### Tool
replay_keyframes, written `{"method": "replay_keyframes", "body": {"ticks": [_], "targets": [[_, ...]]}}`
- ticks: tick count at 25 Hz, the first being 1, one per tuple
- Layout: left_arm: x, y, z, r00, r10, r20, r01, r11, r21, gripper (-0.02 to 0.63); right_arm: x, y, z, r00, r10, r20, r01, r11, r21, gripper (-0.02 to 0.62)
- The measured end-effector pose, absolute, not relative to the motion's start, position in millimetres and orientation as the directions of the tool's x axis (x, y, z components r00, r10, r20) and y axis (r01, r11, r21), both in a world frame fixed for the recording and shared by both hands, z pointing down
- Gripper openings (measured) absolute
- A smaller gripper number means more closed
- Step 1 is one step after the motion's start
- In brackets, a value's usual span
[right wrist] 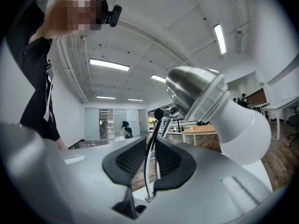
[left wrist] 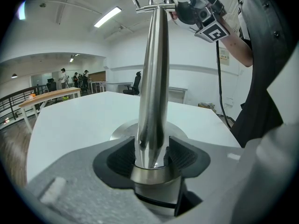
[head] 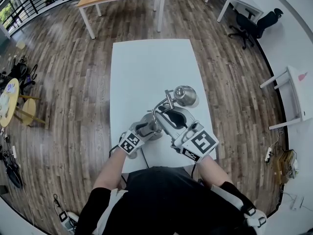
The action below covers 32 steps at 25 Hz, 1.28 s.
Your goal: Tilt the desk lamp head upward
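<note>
While the left gripper (left wrist: 150,155) is clenched on the post (left wrist: 153,78) of the lamp (head: 168,102) just above its base (left wrist: 119,132), pinning it to the white tabletop (head: 146,67), the right gripper (right wrist: 150,158) is up by the lamp's top joint. It is held level, with a thin chrome rod (right wrist: 152,139) tipped by a black knob standing between its jaws. From where I look, those jaws are narrowly apart: the rod seems to lie against one pad, with a sliver of floor showing past the other, so I would not call it pinched yet. The head (right wrist: 194,94), a chrome shade with a white bulb (right wrist: 243,132) poking out, hangs just beside that gripper on its right and faces off to that side, not tilted up. The lamp stands on the near part of the tabletop, close in front of the person. The weak spot, to my eye, is the rod. It is slim and polished, and if the lift starts before both pads bite, it could skate out and leave the head where it is. A stiff joint would pass the push down the post. That post is smooth and tapered, so the lower grip could slip and let the base rock or twist. The bulb is close enough to be knocked by a careless swing.
</note>
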<state>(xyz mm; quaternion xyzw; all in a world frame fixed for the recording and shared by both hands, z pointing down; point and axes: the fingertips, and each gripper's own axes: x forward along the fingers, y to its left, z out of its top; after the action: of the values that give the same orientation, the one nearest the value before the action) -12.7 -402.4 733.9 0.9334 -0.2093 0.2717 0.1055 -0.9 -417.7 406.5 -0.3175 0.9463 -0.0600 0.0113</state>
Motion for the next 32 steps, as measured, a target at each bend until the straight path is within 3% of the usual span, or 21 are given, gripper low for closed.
{"method": "replay_keyframes", "body": {"ticks": [32], "targets": [[-14,-403,732,0.777,-0.331,0.535,-0.443,-0.892,0.091,0.236,-44,-408,406,-0.861,-0.508,0.018,-0.508,0.860,-0.043,0.038]]}}
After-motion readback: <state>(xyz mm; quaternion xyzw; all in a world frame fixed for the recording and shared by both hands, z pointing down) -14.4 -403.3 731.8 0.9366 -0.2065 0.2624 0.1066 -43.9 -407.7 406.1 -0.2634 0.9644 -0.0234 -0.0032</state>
